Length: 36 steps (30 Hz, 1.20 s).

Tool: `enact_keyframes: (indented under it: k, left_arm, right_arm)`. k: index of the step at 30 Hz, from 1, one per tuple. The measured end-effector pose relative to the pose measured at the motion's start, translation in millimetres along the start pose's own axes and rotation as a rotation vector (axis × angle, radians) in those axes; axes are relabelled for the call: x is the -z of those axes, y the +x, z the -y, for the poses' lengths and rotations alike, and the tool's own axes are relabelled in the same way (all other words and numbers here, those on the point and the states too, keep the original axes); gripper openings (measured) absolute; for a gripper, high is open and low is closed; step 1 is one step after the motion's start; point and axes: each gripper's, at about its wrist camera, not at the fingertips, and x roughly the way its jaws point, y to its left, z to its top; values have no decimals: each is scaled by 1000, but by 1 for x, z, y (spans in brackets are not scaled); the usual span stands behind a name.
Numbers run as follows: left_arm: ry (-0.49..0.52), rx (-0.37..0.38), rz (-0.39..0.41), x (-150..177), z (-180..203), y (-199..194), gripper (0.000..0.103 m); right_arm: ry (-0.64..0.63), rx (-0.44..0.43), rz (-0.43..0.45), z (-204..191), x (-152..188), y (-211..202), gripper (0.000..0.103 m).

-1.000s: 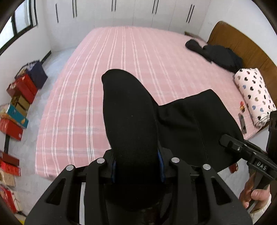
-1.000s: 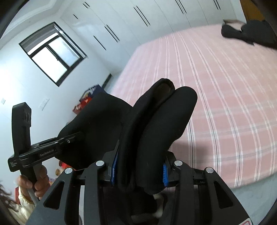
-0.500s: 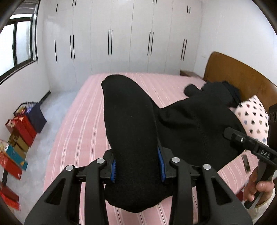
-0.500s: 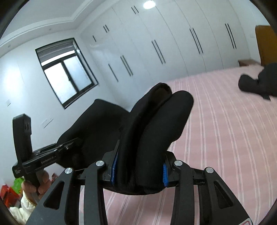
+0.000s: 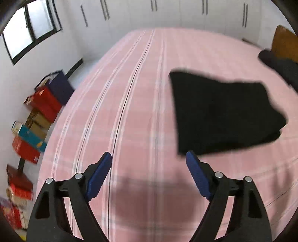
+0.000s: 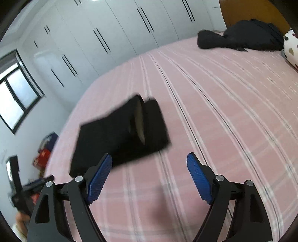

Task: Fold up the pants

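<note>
The left gripper has its blue-padded jaws spreading apart with nothing between them, only pink bedsheet showing in the gap. The right gripper is likewise opening and empty. The black pants, folded into a thick block, are ahead of both, toward the right in the left wrist view and toward the left in the right wrist view, where an open hem or waist end faces the camera. Their edges are smeared by blur, so whether they lie flat on the sheet cannot be told. Only the left wrist view shows the stacked coloured boxes along the wall. Only the right wrist view shows the other gripper's handle and a hand at the lower left edge, a dark heap of clothing near the wooden headboard, and a spotted pillow cut off at the frame's edge.
</note>
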Motion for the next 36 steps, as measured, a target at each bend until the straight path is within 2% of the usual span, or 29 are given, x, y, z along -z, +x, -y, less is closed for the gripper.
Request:
enact_keyframes:
  k: [2,4,8,10,15,22,26,28,31,34,35,36]
  left_arm:
    - [-5,3,-31,18,-1,2,80]
    - [-1,14,-48,32,5,-4,80]
    - [60,-22,-37,33,25,-21,81]
    - [81,-37,-34,32,34,-30,84]
    - [80,6,-26,34,46,-47,85]
    - [60,46,-14,42,49,-58,85]
    - [60,37,-19,48,49,-66,85]
    - [60,29,-9,52,49,-70,88]
    - [58,29,26,64,47,-76,95]
    - [40,38,58,84,45,-73,95]
    - [33,50,56,92,45,-67,95]
    - [30,55,55,96,45,-63,95]
  right_arm:
    - [4,-13,-37,6,16,2,80]
    - [-2,-9,-56,8,18,4,80]
    - [-16,8,-57,-2,17,0,81]
    - [-24,46,-56,-10,18,-7,81]
    - [-47,142,-72,-15,45,-17,81]
    - [-67,199,-104,-16,77,-17,81]
    - [-87,213,-98,-20,86,-23,81]
    - [-97,215,-78,-22,89,-28,82]
    - [-130,250,-3,-24,101,-39,85]
    - [-158,293,70,-21,120,-44,85]
    - [-158,306,77,-20,125,-42,85]
    - [-149,312,46,-18,122,-36,85]
